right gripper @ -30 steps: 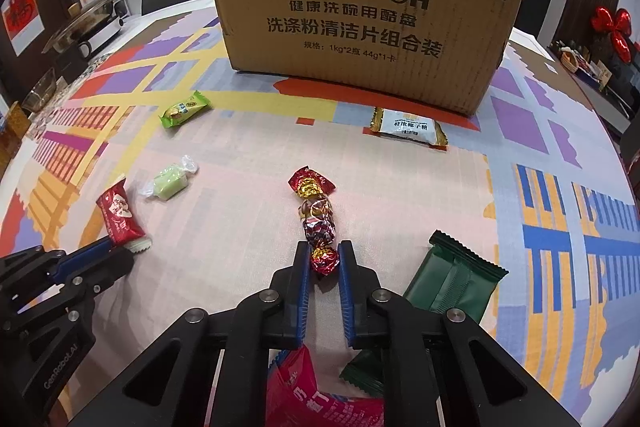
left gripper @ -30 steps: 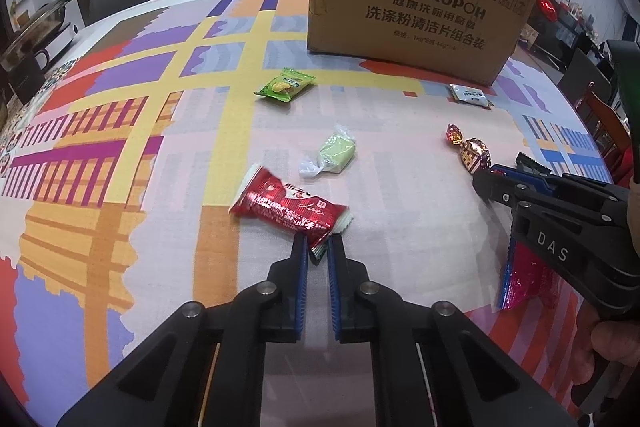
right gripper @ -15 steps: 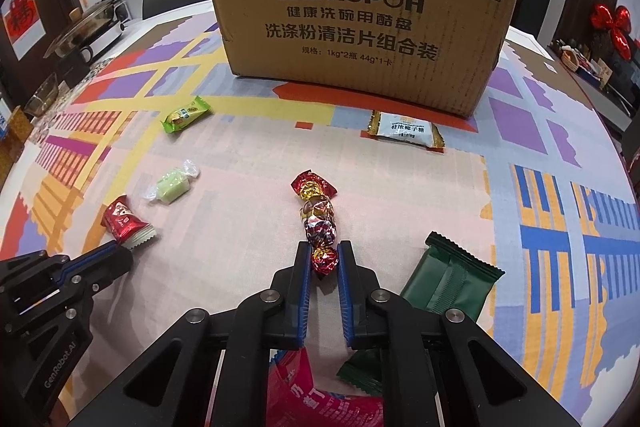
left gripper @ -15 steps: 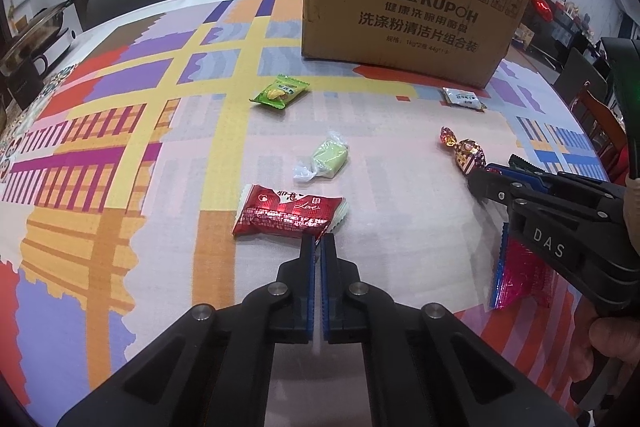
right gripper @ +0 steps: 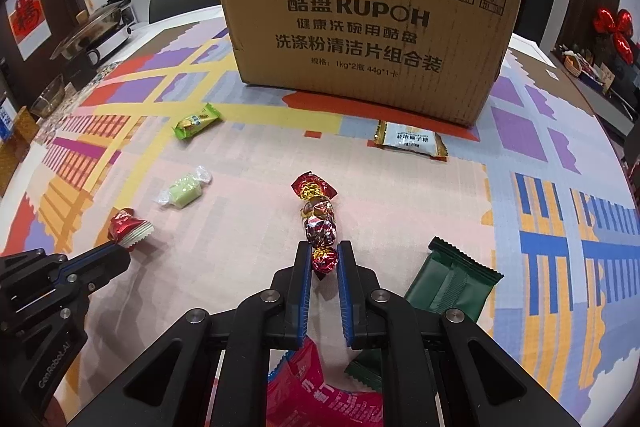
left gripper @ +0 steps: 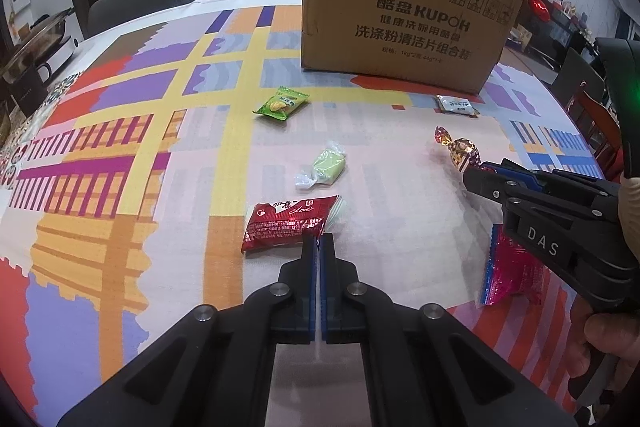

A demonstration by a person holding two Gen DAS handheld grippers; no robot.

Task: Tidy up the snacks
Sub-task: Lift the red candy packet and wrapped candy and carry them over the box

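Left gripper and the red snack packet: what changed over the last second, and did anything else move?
The left gripper closed its jaws from a clear gap onto the edge of the red snack packet, which swung from slanted to roughly level across the view. The right gripper stayed clamped on the foil-wrapped candy. The other snacks and cardboard box did not move.

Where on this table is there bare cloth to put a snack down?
Free: the left side, left of the green packet and red packet. Crowded: before the cardboard box, around the foil candy and dark green packet.
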